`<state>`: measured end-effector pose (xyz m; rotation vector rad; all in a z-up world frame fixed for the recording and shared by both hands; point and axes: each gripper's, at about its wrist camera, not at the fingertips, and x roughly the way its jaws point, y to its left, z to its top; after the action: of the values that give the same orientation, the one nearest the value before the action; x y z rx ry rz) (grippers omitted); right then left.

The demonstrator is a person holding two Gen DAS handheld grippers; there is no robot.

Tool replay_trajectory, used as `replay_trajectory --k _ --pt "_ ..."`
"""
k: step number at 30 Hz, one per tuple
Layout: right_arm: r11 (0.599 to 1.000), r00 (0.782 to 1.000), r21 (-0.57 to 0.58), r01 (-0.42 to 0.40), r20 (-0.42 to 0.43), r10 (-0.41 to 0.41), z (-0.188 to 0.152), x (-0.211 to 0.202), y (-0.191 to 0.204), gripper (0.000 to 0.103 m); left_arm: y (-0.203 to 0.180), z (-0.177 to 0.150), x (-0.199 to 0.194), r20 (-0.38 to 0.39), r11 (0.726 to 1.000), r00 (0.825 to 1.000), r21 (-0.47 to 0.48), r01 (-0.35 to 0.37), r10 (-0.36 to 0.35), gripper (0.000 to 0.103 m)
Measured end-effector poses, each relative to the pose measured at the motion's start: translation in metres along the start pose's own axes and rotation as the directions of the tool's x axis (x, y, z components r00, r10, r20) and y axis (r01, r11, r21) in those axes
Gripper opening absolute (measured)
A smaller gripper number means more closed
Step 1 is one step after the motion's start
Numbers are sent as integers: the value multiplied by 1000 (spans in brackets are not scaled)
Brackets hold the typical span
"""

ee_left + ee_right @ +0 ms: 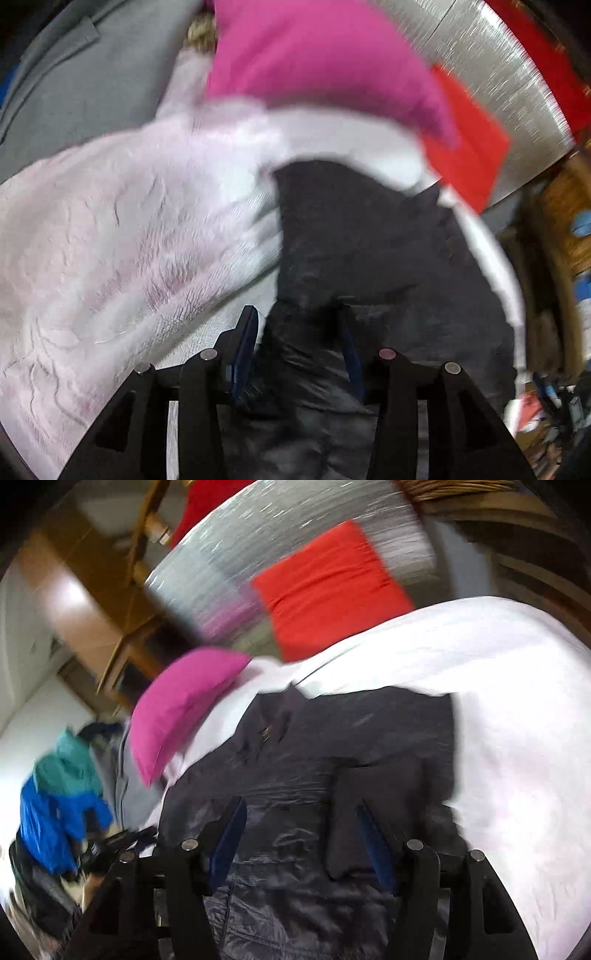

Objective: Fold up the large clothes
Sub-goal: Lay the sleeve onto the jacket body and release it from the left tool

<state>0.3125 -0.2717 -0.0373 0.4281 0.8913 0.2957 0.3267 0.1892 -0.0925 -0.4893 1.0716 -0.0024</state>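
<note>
A large dark grey jacket [362, 236] lies on a bed with pale pink-white bedding [110, 229]. My left gripper [299, 317] is over the jacket's near edge with its blue-padded fingers apart and dark fabric bunched between them; whether it pinches the fabric is unclear. In the right wrist view the same jacket [332, 746] lies spread on the bedding [517, 701], collar away from me. My right gripper [301, 808] is open just above the jacket, with its shiny lining under the fingers. Both views are motion-blurred.
A magenta pillow [317, 55] [184, 701] and a red pillow [469, 144] [325, 587] lie at the bed's head against a silvery headboard [221, 565]. A grey garment [92, 81] lies on the far left. Blue and teal clothes [62, 794] are piled beside the bed.
</note>
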Motion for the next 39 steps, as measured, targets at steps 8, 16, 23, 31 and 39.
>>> replay_trajectory --k 8,16,23,31,39 --pt "995 996 -63 84 11 -83 0 14 7 60 -4 30 -30 137 997 990 68 21 -30 50" --pt "989 989 -104 102 -98 -112 -10 59 -2 70 -6 60 36 -32 996 999 82 43 -41 26" --pt "974 980 -166 157 -98 -175 -15 64 0 69 -7 64 44 -14 992 1000 127 21 -19 27" --pt "974 984 -140 176 1 -178 -8 31 13 69 -25 29 -46 279 976 954 151 -156 109 47" --pt "945 957 -172 279 -32 -289 -6 70 2 73 -64 -29 -3 245 900 955 356 -251 169 52"
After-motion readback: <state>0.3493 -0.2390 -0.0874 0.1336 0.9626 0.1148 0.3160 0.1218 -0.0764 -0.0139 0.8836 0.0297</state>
